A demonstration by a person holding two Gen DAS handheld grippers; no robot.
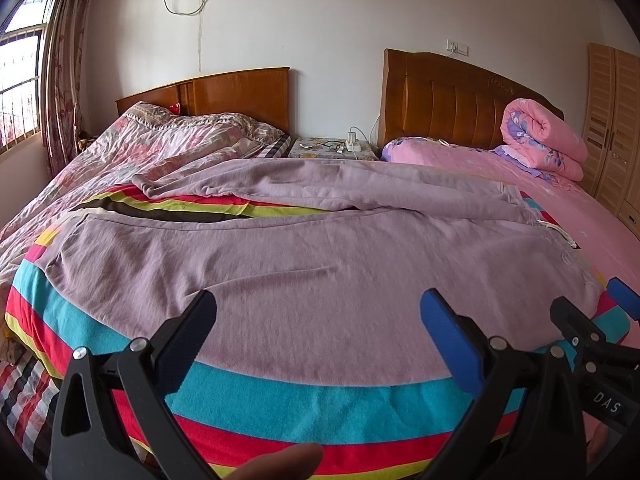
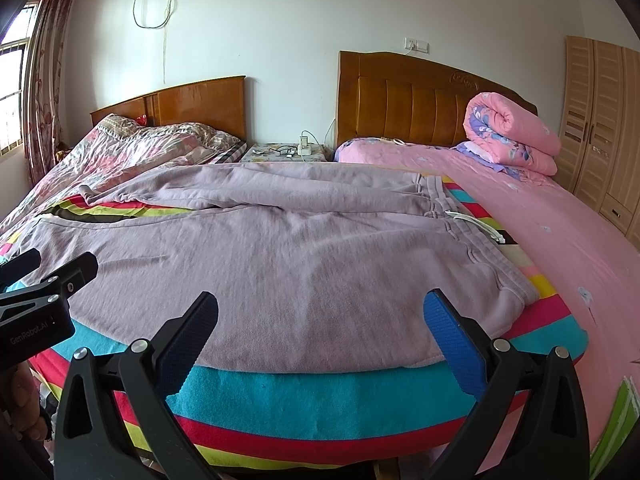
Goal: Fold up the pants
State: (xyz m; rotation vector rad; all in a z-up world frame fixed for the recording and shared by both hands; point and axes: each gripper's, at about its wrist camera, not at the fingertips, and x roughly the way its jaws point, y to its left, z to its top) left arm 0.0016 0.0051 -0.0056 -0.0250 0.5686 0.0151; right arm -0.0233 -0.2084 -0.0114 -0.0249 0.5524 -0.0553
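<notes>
my left gripper (image 1: 320,312) hangs over the near edge of the bed, jaws spread wide, nothing between them. my right gripper (image 2: 320,312) is the same, jaws wide apart and empty, just beside the left one; each shows at the edge of the other's view. neither touches fabric as far as i can see.

the pants (image 1: 304,256) are lilac sweatpants lying spread out sideways on a striped blanket (image 1: 304,404) with teal, red and yellow-green bands. waistband (image 2: 476,248) is at the right, with a white drawstring (image 2: 476,226) lying on it. legs run to the left: the near leg lies mostly flat, the far leg (image 1: 256,182) is rumpled and its cuff end bunches up at the left. a wedge of blanket shows between the two legs on the left side. the near edge of the pants sits just ahead of both grippers.

a fingertip (image 1: 280,462) shows at the bottom of the left view.

beyond: a pink sheet (image 2: 560,232) to the right with a rolled pink quilt (image 2: 516,136) by the headboard, a floral quilt (image 1: 132,148) on the left bed, a nightstand (image 1: 332,150) between the headboards with glasses (image 1: 332,145) on it, a wardrobe (image 2: 600,120) far right.
</notes>
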